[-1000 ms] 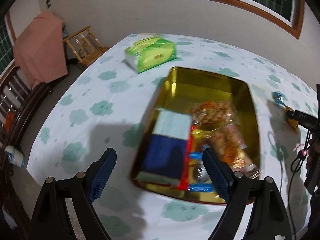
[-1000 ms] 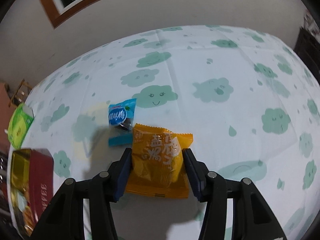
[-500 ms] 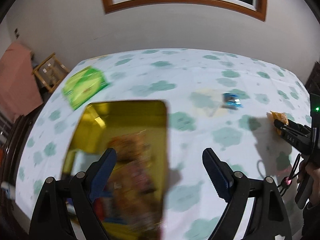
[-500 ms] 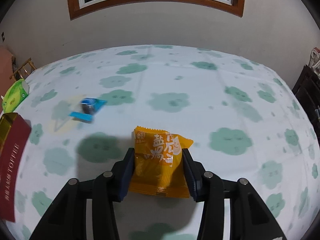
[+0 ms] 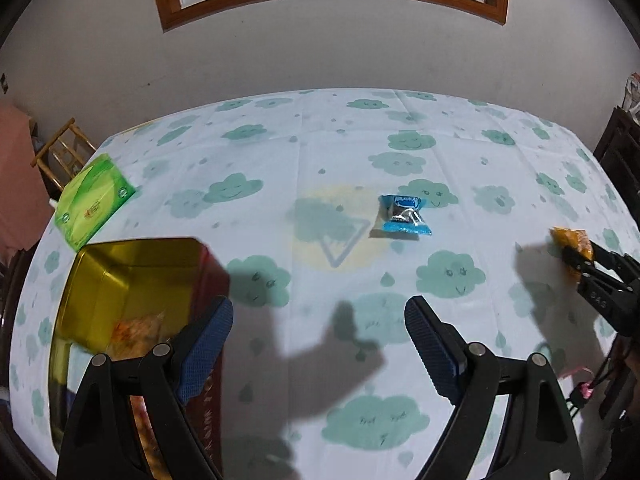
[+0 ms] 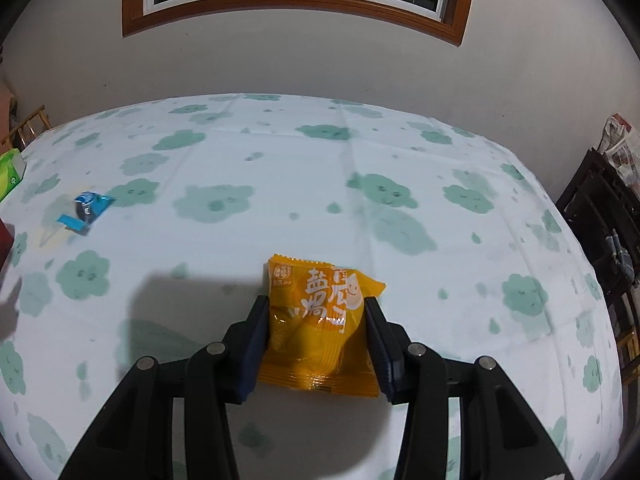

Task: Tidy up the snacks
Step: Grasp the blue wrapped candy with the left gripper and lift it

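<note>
Between the right gripper's [image 6: 314, 340] pads, above the table [image 6: 360, 220], the orange snack packet [image 6: 318, 320] sits pinched by its sides; light, crinkly, probably slippery, so mid-body suits; left gripper [image 5: 318, 344] gapes empty.

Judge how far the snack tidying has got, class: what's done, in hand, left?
Done: some snacks already lie in the gold tin. In hand: the right gripper clamps the orange packet. Left: the blue candy lies on the tablecloth; the left gripper is open, empty.
</note>
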The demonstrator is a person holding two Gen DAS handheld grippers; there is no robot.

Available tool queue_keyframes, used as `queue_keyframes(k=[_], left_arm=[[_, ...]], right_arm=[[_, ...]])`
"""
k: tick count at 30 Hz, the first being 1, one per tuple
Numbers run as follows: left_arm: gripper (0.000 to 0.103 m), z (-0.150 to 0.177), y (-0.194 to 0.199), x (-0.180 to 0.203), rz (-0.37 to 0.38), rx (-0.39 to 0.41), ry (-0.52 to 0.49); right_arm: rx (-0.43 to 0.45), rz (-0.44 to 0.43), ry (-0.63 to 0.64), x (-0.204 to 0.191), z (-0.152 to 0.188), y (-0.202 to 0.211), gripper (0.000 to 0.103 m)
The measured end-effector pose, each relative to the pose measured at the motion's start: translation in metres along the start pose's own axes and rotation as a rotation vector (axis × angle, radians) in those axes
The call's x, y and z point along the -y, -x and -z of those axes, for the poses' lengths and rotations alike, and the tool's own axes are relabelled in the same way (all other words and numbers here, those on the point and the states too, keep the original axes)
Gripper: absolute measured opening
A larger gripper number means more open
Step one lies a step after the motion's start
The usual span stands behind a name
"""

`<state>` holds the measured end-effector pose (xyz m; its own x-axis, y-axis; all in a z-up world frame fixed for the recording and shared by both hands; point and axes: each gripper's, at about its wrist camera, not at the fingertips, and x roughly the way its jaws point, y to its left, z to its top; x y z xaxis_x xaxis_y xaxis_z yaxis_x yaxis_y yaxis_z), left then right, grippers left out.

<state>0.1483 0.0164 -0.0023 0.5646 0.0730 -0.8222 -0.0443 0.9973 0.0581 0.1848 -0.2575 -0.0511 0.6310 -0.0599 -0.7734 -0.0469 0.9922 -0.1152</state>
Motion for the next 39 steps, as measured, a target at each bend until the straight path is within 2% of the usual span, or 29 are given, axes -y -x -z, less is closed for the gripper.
queue_keyframes(k=[7, 18, 21, 24, 26, 28, 31, 37, 39], left_arm=[[0.086, -0.016, -0.023, 0.020, -0.005, -0.011, -0.028], [0.084, -0.035, -0.047, 0.035, 0.046, -0.006, -0.050], [0.076, -0.044, -0.052, 0.038, 0.057, -0.002, -0.042], [0.074, -0.053, -0.059, 0.041, 0.073, -0.007, -0.046], [0.068, -0.057, -0.062, 0.045, 0.078, -0.009, -0.060], [0.067, -0.062, -0.066, 0.049, 0.089, -0.015, -0.073], [0.055, -0.067, -0.074, 0.049, 0.113, -0.032, -0.065], [0.051, -0.070, -0.087, 0.052, 0.137, -0.067, -0.065], [0.047, -0.070, -0.091, 0.053, 0.145, -0.073, -0.066]], right_arm=[[0.003, 0.011, 0.006, 0.013, 0.000, -0.007, 0.047], [-0.003, 0.010, 0.006, 0.013, -0.001, -0.010, 0.047], [-0.003, 0.009, 0.006, 0.014, -0.001, -0.010, 0.047], [-0.003, 0.009, 0.006, 0.014, -0.001, -0.010, 0.047], [-0.003, 0.007, 0.004, 0.014, -0.001, -0.010, 0.047], [-0.003, 0.005, 0.002, 0.014, -0.001, -0.011, 0.048], [-0.004, 0.002, -0.002, 0.014, -0.001, -0.011, 0.048], [-0.004, -0.003, -0.007, 0.015, -0.001, -0.010, 0.048], [-0.004, -0.004, -0.008, 0.015, -0.001, -0.010, 0.048]])
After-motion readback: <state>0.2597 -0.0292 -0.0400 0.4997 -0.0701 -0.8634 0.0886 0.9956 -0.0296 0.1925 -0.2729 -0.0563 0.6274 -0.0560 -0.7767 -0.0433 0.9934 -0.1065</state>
